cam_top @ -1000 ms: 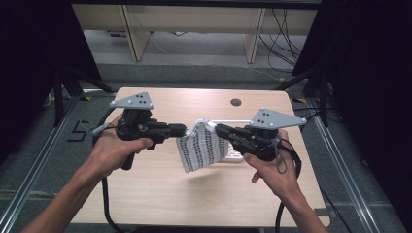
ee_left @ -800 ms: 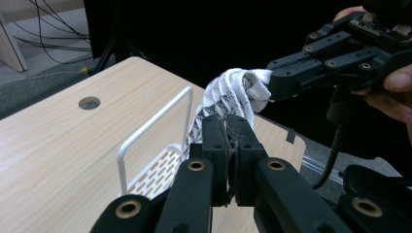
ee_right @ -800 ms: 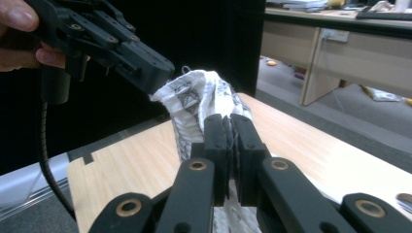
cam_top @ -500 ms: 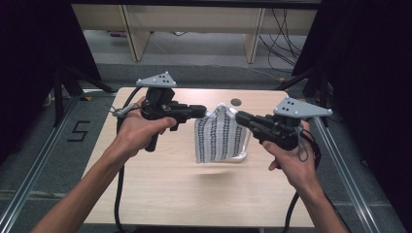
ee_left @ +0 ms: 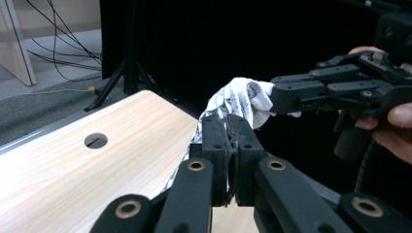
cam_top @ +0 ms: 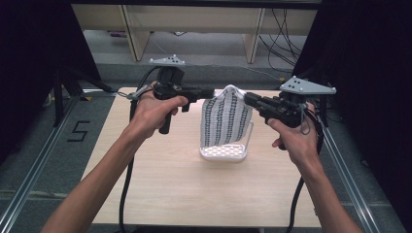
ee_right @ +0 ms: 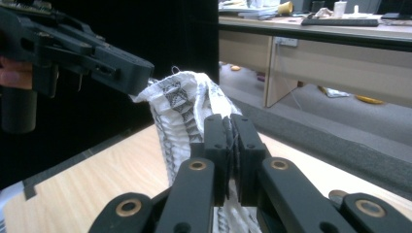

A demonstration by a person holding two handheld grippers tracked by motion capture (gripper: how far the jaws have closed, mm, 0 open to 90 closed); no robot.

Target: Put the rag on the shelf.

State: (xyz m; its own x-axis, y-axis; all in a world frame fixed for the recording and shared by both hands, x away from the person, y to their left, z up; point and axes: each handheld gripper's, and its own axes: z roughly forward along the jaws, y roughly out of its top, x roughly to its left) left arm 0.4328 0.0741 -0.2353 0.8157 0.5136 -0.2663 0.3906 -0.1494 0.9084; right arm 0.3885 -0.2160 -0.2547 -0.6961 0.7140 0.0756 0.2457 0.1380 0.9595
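A white cloth with dark patterned stripes (cam_top: 226,119) hangs in the air between my two grippers, its lower edge just above a white perforated basket (cam_top: 224,153) on the wooden table (cam_top: 160,179). My left gripper (cam_top: 210,92) is shut on the cloth's upper left corner. My right gripper (cam_top: 248,98) is shut on its upper right corner. The left gripper view has my own jaws (ee_left: 231,145) clamped on the cloth (ee_left: 243,99), with the other gripper (ee_left: 291,92) pinching it beyond. My jaws (ee_right: 232,141) in the right gripper view also pinch the cloth (ee_right: 182,104).
A round cable hole (ee_left: 95,141) lies in the far part of the tabletop. Metal rails (cam_top: 39,160) run along both sides of the table. Dark curtains and tripod legs (ee_left: 121,73) stand past the table's edges. Cables trail from both grippers.
Both grippers have lifted the cloth higher and carried it toward the far side of the table. It now hangs over the white basket, which was hidden before.
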